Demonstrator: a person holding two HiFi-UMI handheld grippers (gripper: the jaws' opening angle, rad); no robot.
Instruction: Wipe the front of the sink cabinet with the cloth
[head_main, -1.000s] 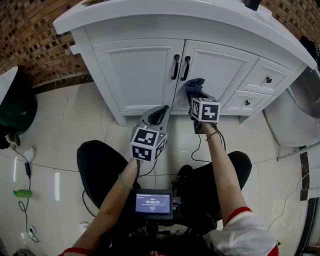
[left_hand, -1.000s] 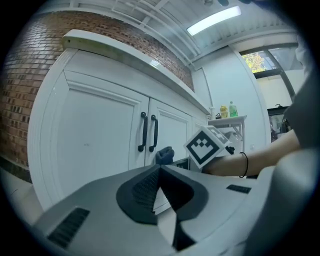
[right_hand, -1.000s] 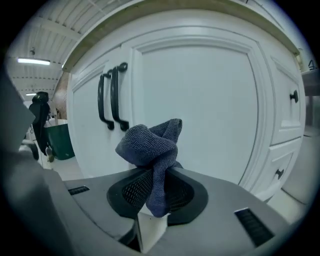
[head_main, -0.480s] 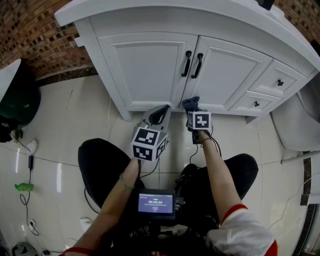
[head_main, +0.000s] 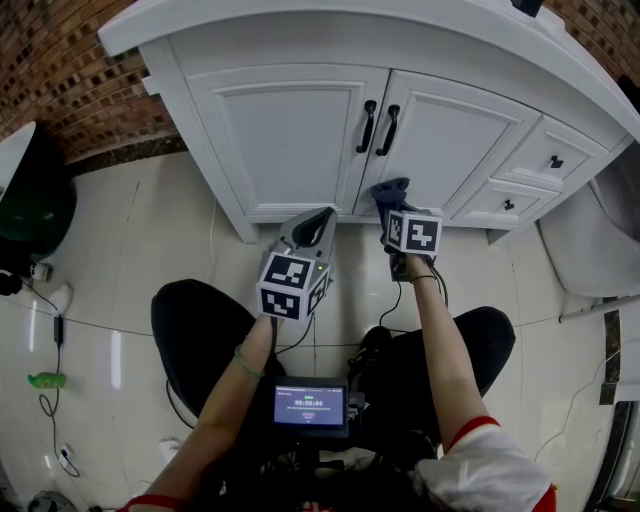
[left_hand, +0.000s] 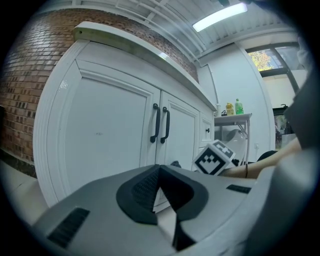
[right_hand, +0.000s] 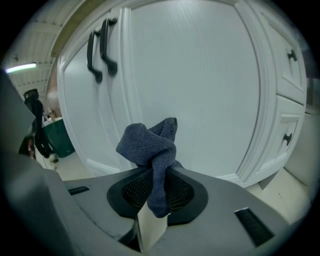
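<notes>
Cloth (right_hand: 151, 142), pinched in your right gripper (right_hand: 152, 189), climbs back from the cabinet's base to the lower right door (head_main: 440, 135), another wiping pass, while your left gripper (head_main: 318, 228) idles closed and empty nearby.

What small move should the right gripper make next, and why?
Probably ease forward and sweep the cloth across the right door. The right gripper is shut on the cloth, which sits low in front of that door; whether they already touch cannot be told.
</notes>
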